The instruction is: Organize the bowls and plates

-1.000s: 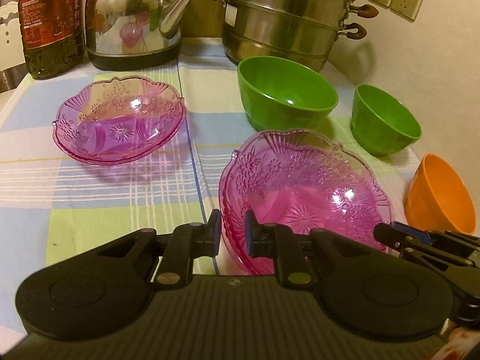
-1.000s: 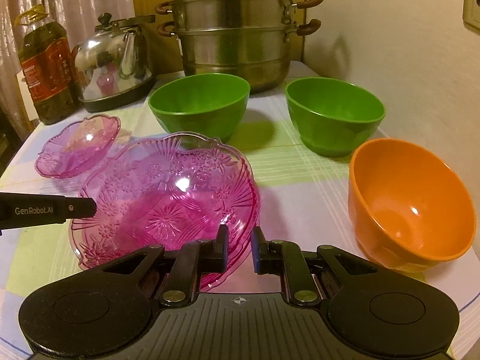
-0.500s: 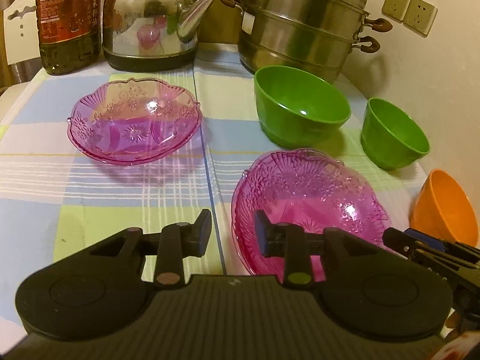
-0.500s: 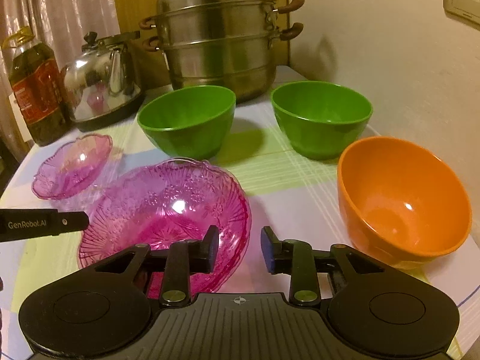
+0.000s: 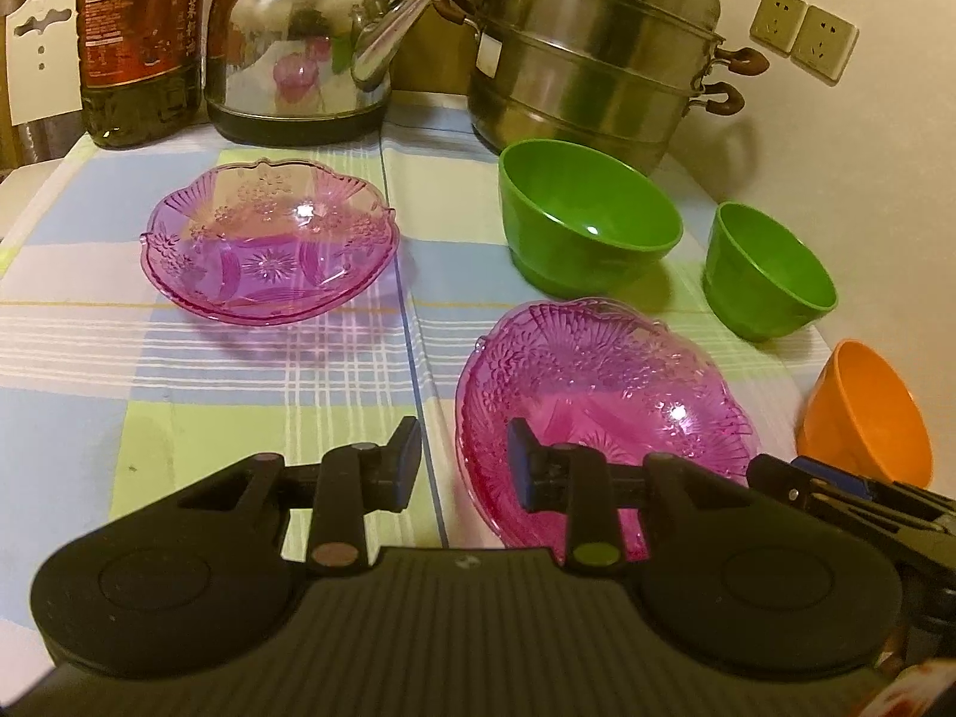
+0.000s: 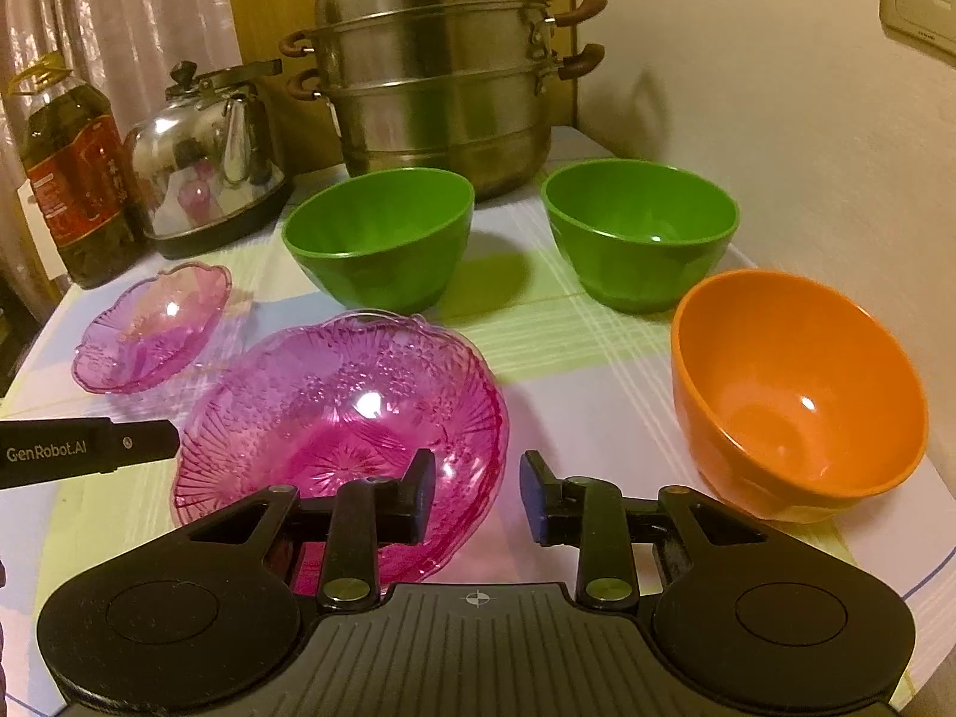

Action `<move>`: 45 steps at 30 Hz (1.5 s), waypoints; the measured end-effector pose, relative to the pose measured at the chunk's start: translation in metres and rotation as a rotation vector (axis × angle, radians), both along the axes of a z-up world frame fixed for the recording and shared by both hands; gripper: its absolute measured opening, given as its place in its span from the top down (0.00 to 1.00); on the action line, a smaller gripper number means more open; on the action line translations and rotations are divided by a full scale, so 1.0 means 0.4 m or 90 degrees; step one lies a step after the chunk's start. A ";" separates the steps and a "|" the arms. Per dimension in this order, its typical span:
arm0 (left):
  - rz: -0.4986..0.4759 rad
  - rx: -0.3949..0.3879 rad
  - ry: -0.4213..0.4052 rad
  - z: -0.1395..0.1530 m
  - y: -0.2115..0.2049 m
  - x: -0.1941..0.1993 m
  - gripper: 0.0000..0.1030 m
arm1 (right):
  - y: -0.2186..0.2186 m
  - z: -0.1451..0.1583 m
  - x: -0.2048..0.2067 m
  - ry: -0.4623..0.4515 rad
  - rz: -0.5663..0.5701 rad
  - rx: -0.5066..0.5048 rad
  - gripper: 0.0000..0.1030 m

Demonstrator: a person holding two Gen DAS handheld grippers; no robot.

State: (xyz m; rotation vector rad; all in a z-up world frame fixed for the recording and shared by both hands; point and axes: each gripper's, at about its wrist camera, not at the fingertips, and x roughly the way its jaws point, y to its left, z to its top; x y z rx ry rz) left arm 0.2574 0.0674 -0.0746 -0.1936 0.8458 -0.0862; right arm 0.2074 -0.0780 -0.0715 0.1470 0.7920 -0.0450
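A deep pink cut-glass dish [image 5: 597, 394] [image 6: 334, 406] lies on the checked cloth near me, and its rim looks layered. My left gripper [image 5: 463, 466] is open, with the dish's left rim running between its pads untouched. At the opposite rim my right gripper [image 6: 478, 496] is also open, and that edge passes between its pads. A paler pink dish [image 5: 269, 251] [image 6: 155, 328] sits further left. Two green bowls [image 5: 585, 227] [image 5: 771, 275] stand behind, and an orange bowl [image 6: 794, 394] stands at the right.
A steel steamer pot [image 5: 597, 60], a kettle [image 5: 299, 48] and an oil bottle [image 5: 137, 42] line the back of the table. The wall with sockets [image 5: 800, 30] runs close along the right. The table's edge curves just right of the orange bowl.
Both grippers were almost shut on the near pink dish's rim; their jaws have since opened off it. The dish now rests on the cloth.
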 end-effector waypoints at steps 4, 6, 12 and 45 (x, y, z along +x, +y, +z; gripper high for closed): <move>0.008 -0.001 -0.004 0.011 0.013 -0.012 0.73 | 0.011 0.014 -0.007 -0.007 0.005 -0.002 0.69; 0.012 -0.003 -0.007 0.017 0.022 -0.018 0.73 | 0.019 0.021 -0.012 -0.011 0.007 -0.003 0.69; 0.026 -0.003 -0.017 0.034 0.052 -0.039 0.73 | 0.050 0.036 -0.021 -0.019 0.019 -0.008 0.68; 0.175 0.002 -0.033 0.063 0.384 0.054 0.68 | 0.342 0.092 0.228 0.038 0.206 0.075 0.51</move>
